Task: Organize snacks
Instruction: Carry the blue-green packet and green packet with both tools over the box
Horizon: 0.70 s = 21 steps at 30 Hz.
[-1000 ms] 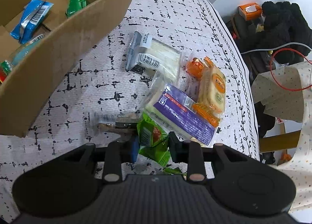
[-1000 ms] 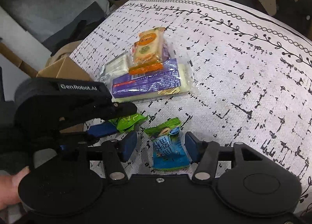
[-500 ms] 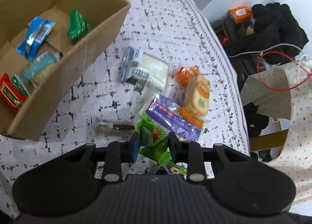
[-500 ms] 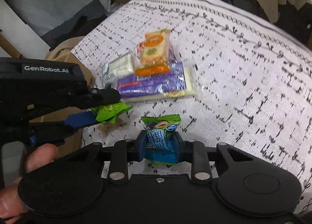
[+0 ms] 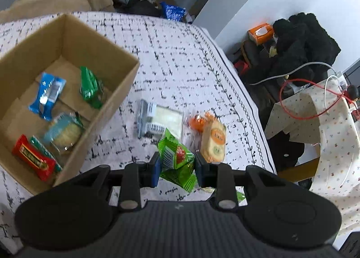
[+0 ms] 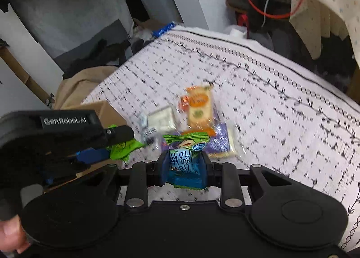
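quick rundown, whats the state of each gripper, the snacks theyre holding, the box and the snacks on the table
left gripper: shut on green snack packet, lifted
right gripper: shut on blue snack packet, lifted
cardboard box: open, several snacks inside
orange cracker pack: lying on the table
white sandwich pack: lying flat on the table
purple pack: on the table, partly under the orange cracker pack

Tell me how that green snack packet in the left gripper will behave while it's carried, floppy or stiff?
Probably floppy: the green snack packet crumples between the left gripper fingers, and its lower end sags below them. It looks light, a small puffy foil wrapper. The glossy film may slip, so a firm pinch seems wise.
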Motion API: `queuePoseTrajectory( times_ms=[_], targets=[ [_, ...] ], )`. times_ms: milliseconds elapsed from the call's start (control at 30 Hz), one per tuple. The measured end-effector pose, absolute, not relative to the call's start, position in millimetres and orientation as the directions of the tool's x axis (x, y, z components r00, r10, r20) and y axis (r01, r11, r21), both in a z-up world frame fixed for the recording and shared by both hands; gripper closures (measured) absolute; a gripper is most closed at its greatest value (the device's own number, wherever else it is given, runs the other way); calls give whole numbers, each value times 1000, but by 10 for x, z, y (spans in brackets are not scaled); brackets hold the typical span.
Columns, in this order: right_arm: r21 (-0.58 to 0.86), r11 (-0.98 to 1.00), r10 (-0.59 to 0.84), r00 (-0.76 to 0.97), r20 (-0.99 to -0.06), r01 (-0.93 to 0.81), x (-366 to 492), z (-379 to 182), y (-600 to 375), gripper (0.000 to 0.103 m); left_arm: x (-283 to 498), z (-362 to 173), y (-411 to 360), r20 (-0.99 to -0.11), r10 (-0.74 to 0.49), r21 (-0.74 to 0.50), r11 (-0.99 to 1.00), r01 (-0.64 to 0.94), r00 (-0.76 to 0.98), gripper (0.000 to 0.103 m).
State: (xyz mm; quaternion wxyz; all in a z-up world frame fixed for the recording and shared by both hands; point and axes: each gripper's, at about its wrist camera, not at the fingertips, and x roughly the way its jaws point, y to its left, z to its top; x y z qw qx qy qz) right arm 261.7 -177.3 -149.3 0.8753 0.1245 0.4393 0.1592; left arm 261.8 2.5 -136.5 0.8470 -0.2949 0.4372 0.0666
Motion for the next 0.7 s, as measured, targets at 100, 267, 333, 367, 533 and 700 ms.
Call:
queuePoseTrajectory(
  times_ms=[100,267,333,367,533,700],
  targets=[
    [356,917,392,576,-718,-180,2627,-1379,-1715,75,2592,-1282,68,-769,-136,-441,820,-365,624,73],
    [350,914,401,597,-695,-206,2654,-1208,-1578,75,2577,-1164,184,-752,-119,-443,819,-364,649,73],
    [352,911,408,603,-686,-216,2669,-1146,-1511,75,2568,-1132,231,-746,-113,-445,817,-366,656,73],
    [352,910,410,605,-682,-220,2673,-1122,-1479,75,2567,-1115,260,-744,-110,-446,816,-367,659,73],
    [356,902,427,611,-666,-243,2714,-1014,-1289,75,2540,-1055,441,-733,-80,-447,806,-389,675,73],
    [356,893,448,611,-653,-275,2762,-950,-1060,75,2523,-996,680,-723,-64,-469,777,-420,687,73]
  ],
)
